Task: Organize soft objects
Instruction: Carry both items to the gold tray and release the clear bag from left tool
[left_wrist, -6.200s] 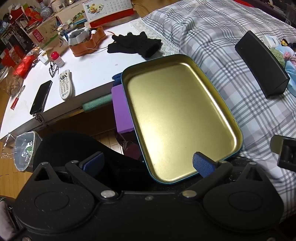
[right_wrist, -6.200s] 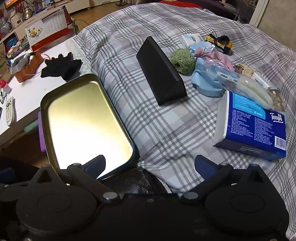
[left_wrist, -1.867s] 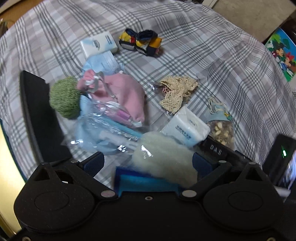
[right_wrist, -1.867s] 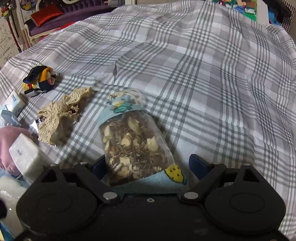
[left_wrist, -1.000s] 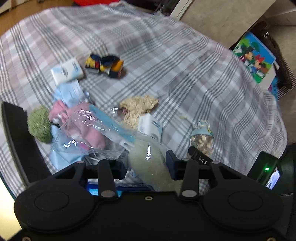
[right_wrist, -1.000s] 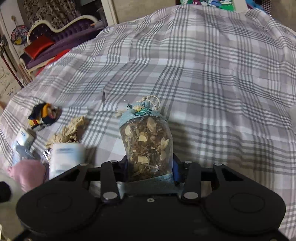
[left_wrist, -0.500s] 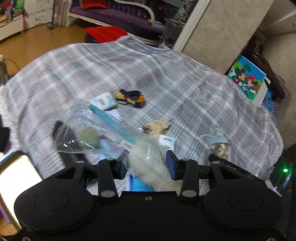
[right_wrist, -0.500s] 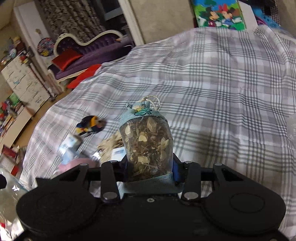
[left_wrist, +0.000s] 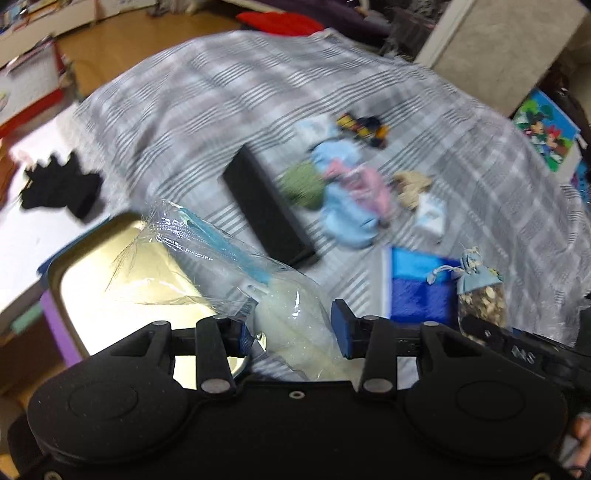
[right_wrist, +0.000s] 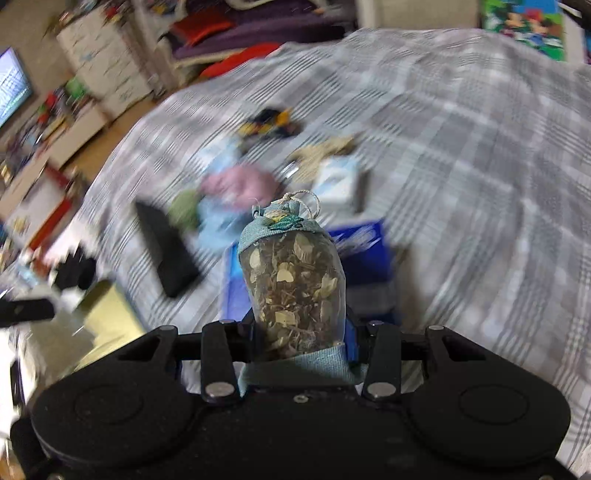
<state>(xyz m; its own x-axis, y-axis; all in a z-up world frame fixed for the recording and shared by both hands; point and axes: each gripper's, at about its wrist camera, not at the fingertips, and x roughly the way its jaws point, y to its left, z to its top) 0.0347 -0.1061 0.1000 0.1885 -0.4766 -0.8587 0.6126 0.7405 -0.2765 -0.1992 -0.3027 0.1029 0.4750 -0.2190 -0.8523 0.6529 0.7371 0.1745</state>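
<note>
My left gripper (left_wrist: 291, 332) is shut on a clear plastic bag (left_wrist: 295, 325) with a white fluffy thing and a blue handle inside. It hangs in the air above the near edge of the gold metal tray (left_wrist: 122, 280). My right gripper (right_wrist: 299, 336) is shut on a sachet (right_wrist: 295, 288) of dried herbs with a pale blue cloth top; the same sachet (left_wrist: 480, 299) shows at the right of the left wrist view. Both are lifted over the plaid bed cover (right_wrist: 461, 155).
On the bed lie a black wedge-shaped case (left_wrist: 266, 206), a green fluffy ball (left_wrist: 303, 184), pink and pale blue cloth (left_wrist: 351, 192), a lace piece (left_wrist: 410, 184), tissue packs (left_wrist: 430, 218) and a blue tissue package (left_wrist: 417, 288). Black gloves (left_wrist: 59, 184) lie on the white table at the left.
Both grippers have swung left across the bed with their loads held; the tray and the white table have come into view. The views are blurred by the motion.
</note>
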